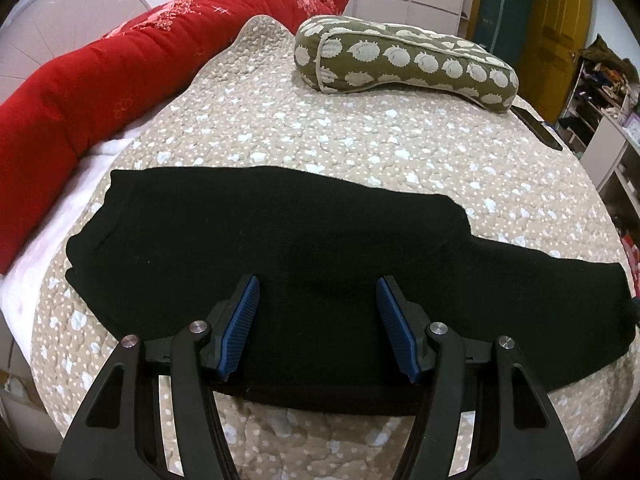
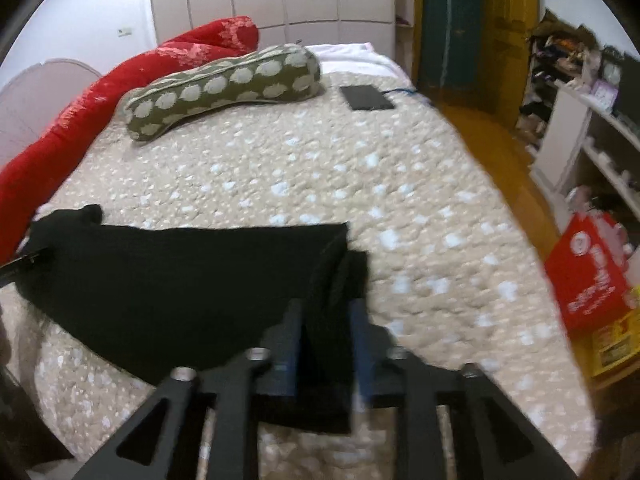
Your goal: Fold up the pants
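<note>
Black pants (image 1: 304, 248) lie across the near part of a beige quilted bed (image 1: 320, 132), folded lengthwise, stretching left to right. My left gripper (image 1: 318, 292) is open, its blue pads (image 1: 244, 316) wide apart just above the pants' near middle, holding nothing. In the right wrist view the pants (image 2: 180, 276) spread to the left, and my right gripper (image 2: 326, 316) is shut on their right end, a bunch of black cloth pinched between the pads and lifted a little. That view is blurred.
A green patterned pillow (image 1: 404, 60) and a red quilt (image 1: 120, 56) lie at the far side of the bed. A dark flat device (image 2: 366, 98) lies near the far right edge. A red box (image 2: 588, 272) and shelves stand on the floor to the right.
</note>
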A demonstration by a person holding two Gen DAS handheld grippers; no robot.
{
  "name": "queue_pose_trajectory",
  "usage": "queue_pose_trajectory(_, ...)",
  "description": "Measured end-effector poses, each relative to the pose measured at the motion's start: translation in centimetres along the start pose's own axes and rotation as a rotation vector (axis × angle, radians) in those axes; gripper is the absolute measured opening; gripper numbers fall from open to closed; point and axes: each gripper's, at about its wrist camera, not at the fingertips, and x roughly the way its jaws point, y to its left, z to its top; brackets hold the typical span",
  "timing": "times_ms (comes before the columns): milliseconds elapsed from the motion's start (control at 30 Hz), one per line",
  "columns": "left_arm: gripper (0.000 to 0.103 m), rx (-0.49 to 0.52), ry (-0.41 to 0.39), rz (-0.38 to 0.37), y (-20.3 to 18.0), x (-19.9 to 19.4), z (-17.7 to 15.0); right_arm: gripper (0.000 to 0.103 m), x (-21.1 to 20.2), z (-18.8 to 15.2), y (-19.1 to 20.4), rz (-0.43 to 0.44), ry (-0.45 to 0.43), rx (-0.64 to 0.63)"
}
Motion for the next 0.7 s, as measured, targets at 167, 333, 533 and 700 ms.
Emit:
queue_pose_trajectory(167,0.061,0.027,-0.012,-0.019,-1.3,-0.5,0.2,0.029,-2.3,1.0,0.4,0.133,-0.053,0.046)
queue_pose_trajectory(333,0.061,0.044,0.001,-0.044,-2.5,-0.1,0.2,0.029,-2.0,1.2,3.2,0.238,-0.061,0.011)
queue_pose_trajectory(533,0.061,0.085,0.006,-0.032,-3.8,0.8,0.3,0.029,0.4,0.2,3.6,0.151,-0.003,0.000)
queue_pose_trajectory(700,0.071,0.093,0.010,-0.034,-4.5,1.8,1.0,0.029,1.8,-0.2,1.8,0.081,0.006,0.016)
